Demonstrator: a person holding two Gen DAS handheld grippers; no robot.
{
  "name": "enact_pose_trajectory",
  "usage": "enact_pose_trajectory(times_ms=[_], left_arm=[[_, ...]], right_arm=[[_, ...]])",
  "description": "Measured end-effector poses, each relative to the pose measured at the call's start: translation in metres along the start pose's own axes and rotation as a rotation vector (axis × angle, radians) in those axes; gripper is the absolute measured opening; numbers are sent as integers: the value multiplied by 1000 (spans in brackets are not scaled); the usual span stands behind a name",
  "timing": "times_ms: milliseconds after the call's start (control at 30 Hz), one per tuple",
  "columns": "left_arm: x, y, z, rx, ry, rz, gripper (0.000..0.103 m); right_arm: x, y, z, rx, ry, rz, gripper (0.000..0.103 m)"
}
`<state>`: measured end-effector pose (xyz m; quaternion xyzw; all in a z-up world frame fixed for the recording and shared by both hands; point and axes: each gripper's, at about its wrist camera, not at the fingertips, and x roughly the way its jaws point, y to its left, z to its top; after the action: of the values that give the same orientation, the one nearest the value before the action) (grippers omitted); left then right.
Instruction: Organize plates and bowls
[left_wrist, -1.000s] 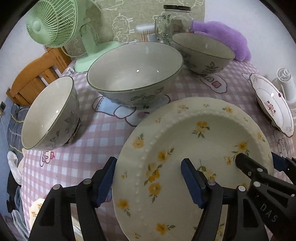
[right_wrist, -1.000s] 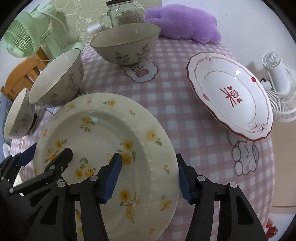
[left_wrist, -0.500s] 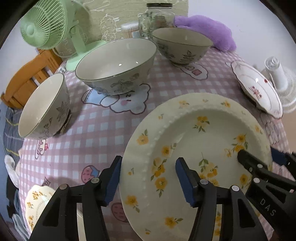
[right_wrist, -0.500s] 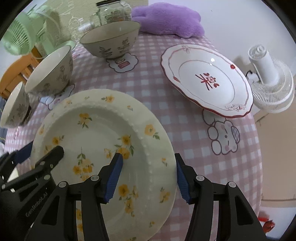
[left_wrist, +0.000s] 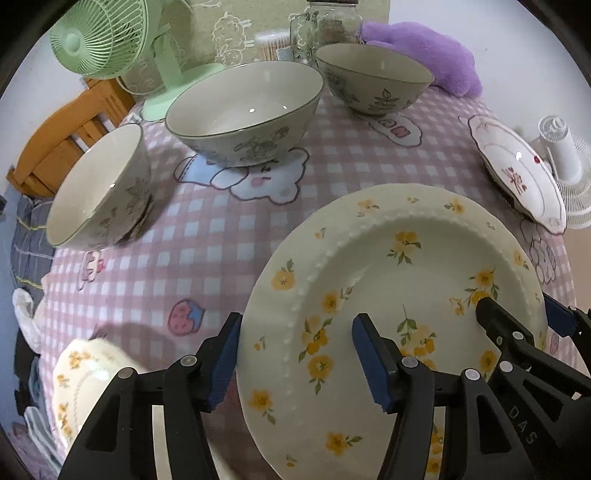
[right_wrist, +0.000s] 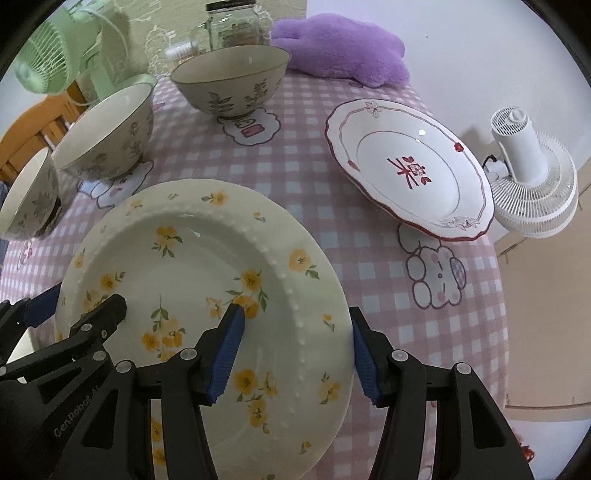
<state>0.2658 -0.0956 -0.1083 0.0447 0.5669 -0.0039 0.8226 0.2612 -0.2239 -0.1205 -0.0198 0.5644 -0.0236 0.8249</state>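
Left wrist view: the left gripper (left_wrist: 295, 356) straddles the near-left rim of the yellow-flower plate (left_wrist: 406, 273) — one blue pad outside the edge, the other over the plate's well. Jaws about half open; can't tell if the pads actually press on the rim. Right gripper (right_wrist: 295, 350) does the same on the plate's opposite rim, also about half open, grip unclear too. Each gripper shows up at the edge of the other's view.

Taking the plate as the landmark: it sits over the pink checked tablecloth (left_wrist: 207, 236) — lifted or resting, can't say. Just beyond it is the big bowl (left_wrist: 243, 110), with a small bowl (left_wrist: 99, 188) off to its left and another bowl (left_wrist: 373, 85) further back. Red-trim plate (right_wrist: 410, 170) lies to its right, near a white fan (right_wrist: 532, 181). Green fan (left_wrist: 110, 40), jar (right_wrist: 236, 22) and purple plush (right_wrist: 340, 48) are at the far end. Near-left of the plate there's a second flowered dish (left_wrist: 85, 376) at the table edge.
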Motion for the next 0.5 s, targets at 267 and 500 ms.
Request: enact_pose_trajectory(times_ms=[267,500], left_arm=[[-25,4,-19,15,-8,-19,61],[-50,21,-32,22,-41,-41,61]], right_arm=[[-21,2,-17,25,-1,-5,59],[-46,13,-31,48,-16,-9,59]])
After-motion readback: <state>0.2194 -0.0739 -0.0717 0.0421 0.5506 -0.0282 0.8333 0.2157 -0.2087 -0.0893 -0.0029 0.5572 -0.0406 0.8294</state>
